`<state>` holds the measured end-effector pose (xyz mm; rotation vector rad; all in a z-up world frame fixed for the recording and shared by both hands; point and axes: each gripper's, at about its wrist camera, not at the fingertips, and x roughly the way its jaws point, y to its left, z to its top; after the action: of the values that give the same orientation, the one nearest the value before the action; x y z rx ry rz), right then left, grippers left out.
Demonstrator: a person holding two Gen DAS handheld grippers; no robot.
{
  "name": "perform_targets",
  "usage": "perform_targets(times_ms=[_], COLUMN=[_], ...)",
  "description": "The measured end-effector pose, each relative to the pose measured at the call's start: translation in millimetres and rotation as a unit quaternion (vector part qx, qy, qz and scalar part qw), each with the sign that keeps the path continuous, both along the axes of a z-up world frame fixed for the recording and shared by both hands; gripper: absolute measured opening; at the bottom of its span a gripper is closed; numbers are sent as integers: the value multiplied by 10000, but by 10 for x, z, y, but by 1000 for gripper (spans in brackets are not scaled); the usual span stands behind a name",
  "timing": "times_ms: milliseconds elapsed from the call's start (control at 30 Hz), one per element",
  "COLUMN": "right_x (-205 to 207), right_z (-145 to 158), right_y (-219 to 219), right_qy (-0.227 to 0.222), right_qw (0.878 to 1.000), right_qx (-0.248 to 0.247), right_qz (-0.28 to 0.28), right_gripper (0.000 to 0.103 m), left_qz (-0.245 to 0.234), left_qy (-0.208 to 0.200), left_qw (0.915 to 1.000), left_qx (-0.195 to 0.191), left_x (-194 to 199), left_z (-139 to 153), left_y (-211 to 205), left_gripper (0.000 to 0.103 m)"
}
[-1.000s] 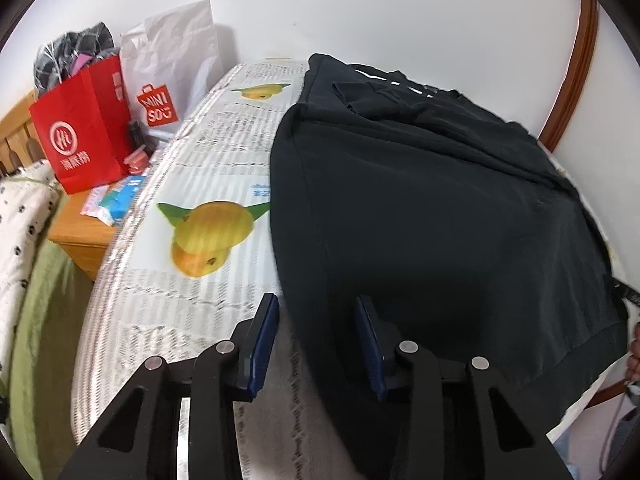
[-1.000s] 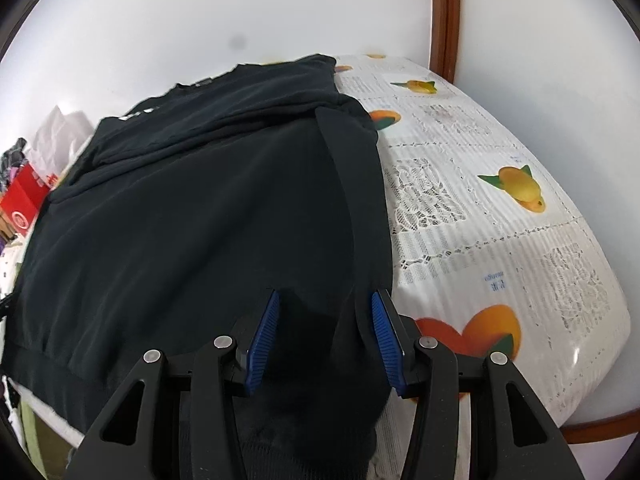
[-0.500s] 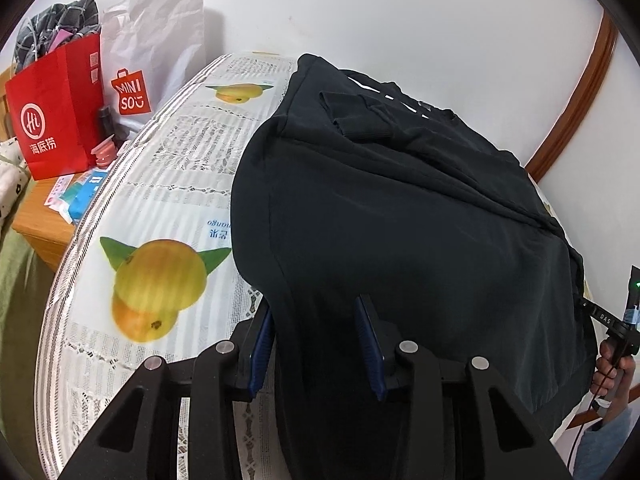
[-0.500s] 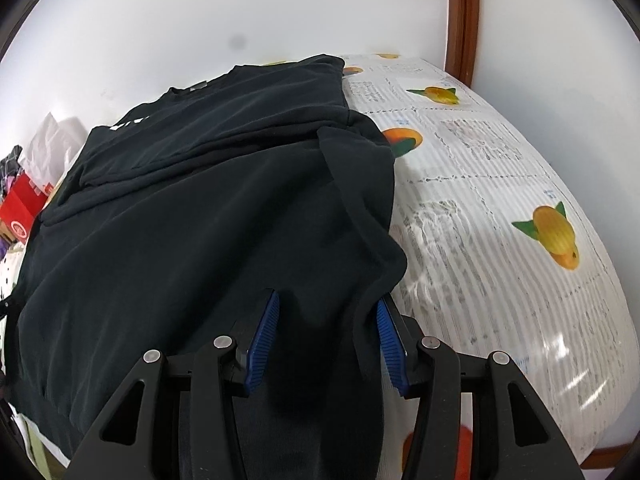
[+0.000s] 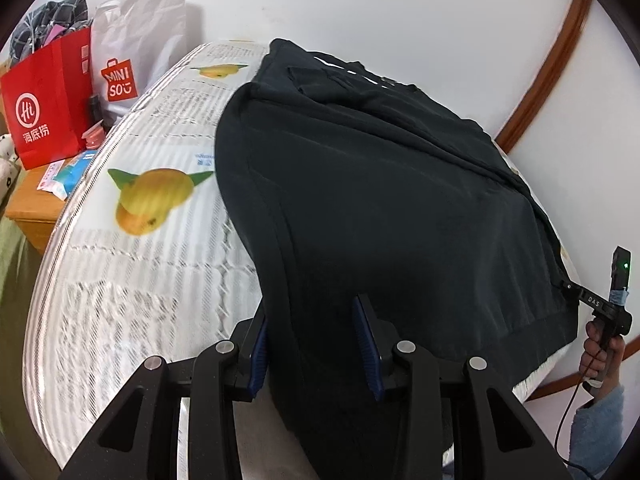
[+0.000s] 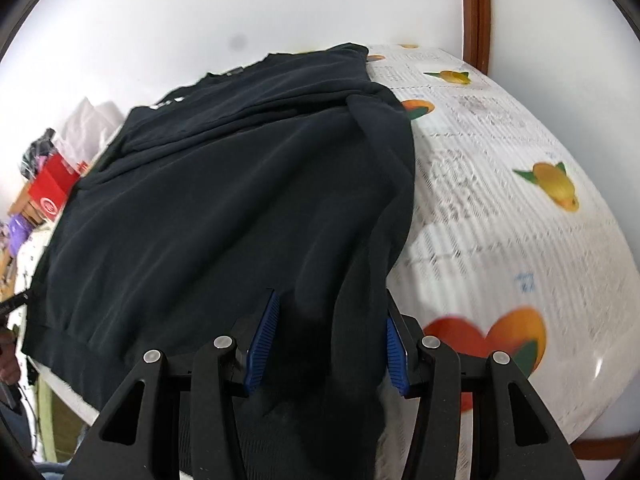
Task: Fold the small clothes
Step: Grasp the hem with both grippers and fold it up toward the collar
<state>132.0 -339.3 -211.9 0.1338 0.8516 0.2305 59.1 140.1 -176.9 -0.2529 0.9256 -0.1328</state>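
**Black sweatshirt bracketed at both near corners, fingers apart**

Black sweatshirt [image 5: 380, 200] is spread over a mattress [image 5: 152, 272] covered in a white wrap printed with fruit and text. White lettering is seen at the garment's far end near the wall. Its ribbed hem hangs over the near edge of the mattress.

Left gripper [image 5: 314, 346]: blue-padded fingers [image 5: 258, 354] are held wide apart, with the sweatshirt's left side seam and near corner lying between them. Cloth is touched by the left pad; whether anything is pinched cannot be told, as the gap is far wider than the fabric.

Right gripper [image 6: 328, 344]: fingers [image 6: 262, 344] are likewise spread wide, with a bunched fold of the sweatshirt's right edge sitting between them. The right pad is partly covered by cloth. No clamping is seen.

In the left wrist view, the right gripper's handle is seen at the far right edge, held in the person's hand [image 5: 600, 344], just beside the hem corner.

Off the mattress, on the left side, a red paper bag [image 5: 46, 100] and a white Miniso bag [image 5: 132, 44] are stood on a wooden nightstand [image 5: 30, 208]. Brown wooden trim [image 6: 474, 12] is seen on the wall behind.
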Motion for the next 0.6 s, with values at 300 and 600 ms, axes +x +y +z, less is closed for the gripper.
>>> perform_targets(times_ms=[300,600], right_x=[-154,-447], right_z=[101,539], right_y=[-109,-217], right_qy=[-272,-1082], right_qw=[9984,9909], right_qx=[468,803], right_qz=[-141,-45], right_gripper=[14,14], left_qz=[267,75], left_qy=[-175,-949], left_qw=[9984,9952], left_qx=[-459,-216], left_x=[-98,-195], left_z=[148,636], left_y=[213,157], left_gripper=[7,7])
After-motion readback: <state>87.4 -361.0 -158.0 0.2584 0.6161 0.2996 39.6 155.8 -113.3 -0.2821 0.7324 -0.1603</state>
